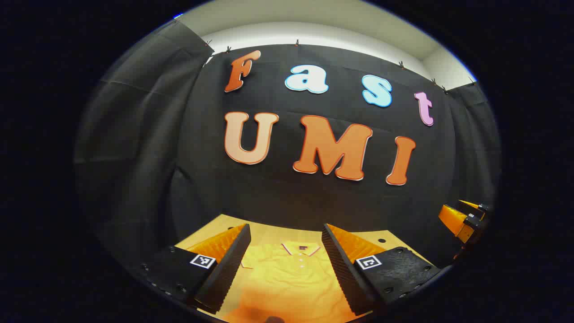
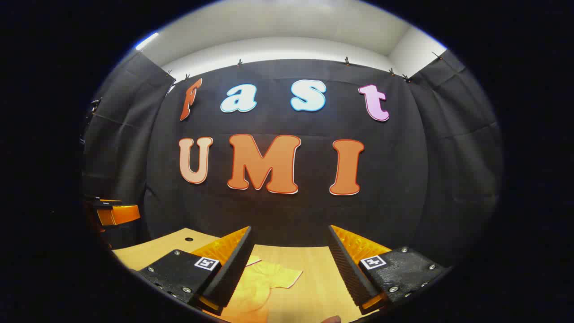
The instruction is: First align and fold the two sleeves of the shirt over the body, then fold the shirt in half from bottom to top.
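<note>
Yellow short-sleeved collared shirt (image 1: 287,278) lies flat on pale wooden table (image 2: 314,278), sleeves unfolded; left gripper (image 1: 287,260) and right gripper (image 2: 291,264) hover above shirt, tongs wide, holding nothing; best pinch each sleeve hem squarely, fold inward evenly.

A light wooden desk (image 2: 314,269) stands against the booth's black cloth wall. A yellow shirt (image 1: 287,278) lies flat on it, collar toward that wall, one short sleeve (image 2: 280,276) spread out sideways.

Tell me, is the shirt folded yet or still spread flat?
Spread, as far as shown. The shirt lies flat, collar and buttons up, on the table; one sleeve sticks out sideways, unfolded. Its other sleeve: cannot tell.
</note>
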The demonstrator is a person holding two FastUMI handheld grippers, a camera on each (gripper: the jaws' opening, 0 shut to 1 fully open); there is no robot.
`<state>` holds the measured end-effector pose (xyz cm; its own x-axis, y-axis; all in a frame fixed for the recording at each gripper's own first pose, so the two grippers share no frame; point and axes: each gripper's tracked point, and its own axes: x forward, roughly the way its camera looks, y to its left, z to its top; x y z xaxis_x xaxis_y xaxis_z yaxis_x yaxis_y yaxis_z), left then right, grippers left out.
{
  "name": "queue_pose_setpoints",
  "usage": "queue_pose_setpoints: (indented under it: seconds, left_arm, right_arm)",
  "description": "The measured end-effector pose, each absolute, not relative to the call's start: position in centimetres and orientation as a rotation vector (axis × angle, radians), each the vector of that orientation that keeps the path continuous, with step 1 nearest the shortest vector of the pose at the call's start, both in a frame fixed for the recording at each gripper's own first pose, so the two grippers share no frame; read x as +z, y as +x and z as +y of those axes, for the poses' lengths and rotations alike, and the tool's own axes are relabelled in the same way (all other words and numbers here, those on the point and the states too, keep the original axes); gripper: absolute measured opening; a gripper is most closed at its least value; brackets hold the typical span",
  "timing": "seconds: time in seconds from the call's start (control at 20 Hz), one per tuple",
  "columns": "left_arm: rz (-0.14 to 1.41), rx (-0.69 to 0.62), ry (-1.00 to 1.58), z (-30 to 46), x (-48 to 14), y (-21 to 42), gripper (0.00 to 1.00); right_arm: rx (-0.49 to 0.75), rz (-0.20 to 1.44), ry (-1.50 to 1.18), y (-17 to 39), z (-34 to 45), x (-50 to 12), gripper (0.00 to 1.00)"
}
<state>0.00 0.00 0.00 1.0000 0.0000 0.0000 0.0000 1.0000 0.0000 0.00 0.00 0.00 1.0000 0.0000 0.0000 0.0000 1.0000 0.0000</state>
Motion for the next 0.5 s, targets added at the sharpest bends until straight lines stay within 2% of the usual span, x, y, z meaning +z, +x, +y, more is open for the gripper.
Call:
queue_pose_setpoints:
  seconds: [0.15,0.2,0.25,0.3,0.35,0.5]
  left_arm:
    - [0.022,-0.064,0.028,2.5,0.7,0.7,0.98]
    - [-0.007,-0.106,0.032,2.4,1.4,0.7,0.98]
    - [-0.028,-0.123,0.038,2.8,1.9,0.6,0.98]
    - [-0.038,-0.130,0.045,3.4,1.8,0.7,0.97]
    - [-0.033,-0.134,0.045,3.5,1.6,0.9,0.97]
    - [-0.034,-0.150,0.050,3.2,0.9,0.8,0.98]
  right_arm:
    - [-0.022,0.029,-0.012,-1.2,3.9,0.2,0.99]
    - [-0.042,0.012,-0.038,-1.5,4.3,0.8,0.94]
    - [-0.035,0.017,-0.062,-1.6,5.2,0.8,0.98]
    - [-0.025,0.023,-0.082,-1.9,6.1,0.8,0.94]
    - [-0.027,0.017,-0.102,-2.0,6.6,1.0,0.99]
    - [-0.034,0.012,-0.122,-2.0,7.1,0.8,0.98]
